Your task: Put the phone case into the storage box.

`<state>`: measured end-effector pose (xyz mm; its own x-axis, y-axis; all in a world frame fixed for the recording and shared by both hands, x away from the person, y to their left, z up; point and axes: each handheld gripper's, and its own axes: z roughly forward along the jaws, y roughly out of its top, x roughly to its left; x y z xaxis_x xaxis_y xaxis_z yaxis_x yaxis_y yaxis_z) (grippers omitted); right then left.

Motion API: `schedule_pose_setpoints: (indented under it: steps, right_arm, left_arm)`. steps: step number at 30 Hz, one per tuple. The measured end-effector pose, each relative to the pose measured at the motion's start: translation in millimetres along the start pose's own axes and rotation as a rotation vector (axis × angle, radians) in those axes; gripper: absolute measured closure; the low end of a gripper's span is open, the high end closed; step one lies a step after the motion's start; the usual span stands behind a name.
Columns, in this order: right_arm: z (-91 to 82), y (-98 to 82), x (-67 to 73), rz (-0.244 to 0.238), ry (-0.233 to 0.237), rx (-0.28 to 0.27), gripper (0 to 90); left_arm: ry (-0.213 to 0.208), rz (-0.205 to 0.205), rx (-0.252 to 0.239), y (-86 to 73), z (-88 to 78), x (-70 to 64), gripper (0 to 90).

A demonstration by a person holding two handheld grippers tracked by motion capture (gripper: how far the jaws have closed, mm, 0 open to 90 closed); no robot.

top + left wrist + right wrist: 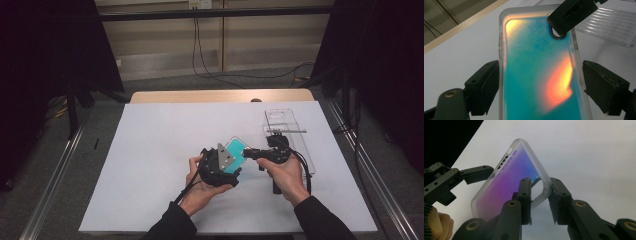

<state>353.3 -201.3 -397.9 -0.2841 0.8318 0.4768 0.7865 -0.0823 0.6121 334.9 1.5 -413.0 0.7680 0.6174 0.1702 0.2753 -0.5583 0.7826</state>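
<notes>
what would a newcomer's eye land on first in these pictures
Most striking is the teal phone case, held above the middle of the white table between the left gripper and the right gripper. The left grips its long sides; the right pinches its rim at the camera cutout. Beyond the right hand lies a clear plastic package.

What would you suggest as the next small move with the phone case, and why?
Probably peel the corner gently outward with the right gripper, whose jaws pinch the frosted rim at the camera cutout of the phone case. The left gripper brackets the case's long edges, so it seems braced.
</notes>
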Motion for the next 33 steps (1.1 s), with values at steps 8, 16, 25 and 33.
schedule_pose_setpoints:
  steps: [8,16,25,33]
  right_arm:
    - [-1.6,0.4,-1.8,0.008,0.010,-0.031,76.4]
    - [-4.5,0.0,0.1,-0.010,0.025,-0.056,79.1]
    - [-7.3,-1.5,3.9,-0.069,0.044,-0.084,81.0]
    - [-12.9,2.3,2.6,-0.086,0.054,-0.108,81.2]
  left_arm:
    - [0.024,0.014,0.007,0.9,2.9,-1.7,16.8]
    - [0.030,-0.009,-0.001,-0.5,6.1,-2.3,16.5]
    - [-0.052,-0.073,-0.033,1.2,2.8,7.0,19.9]
    - [-0.063,-0.139,-0.069,1.4,-2.8,17.9,7.0]
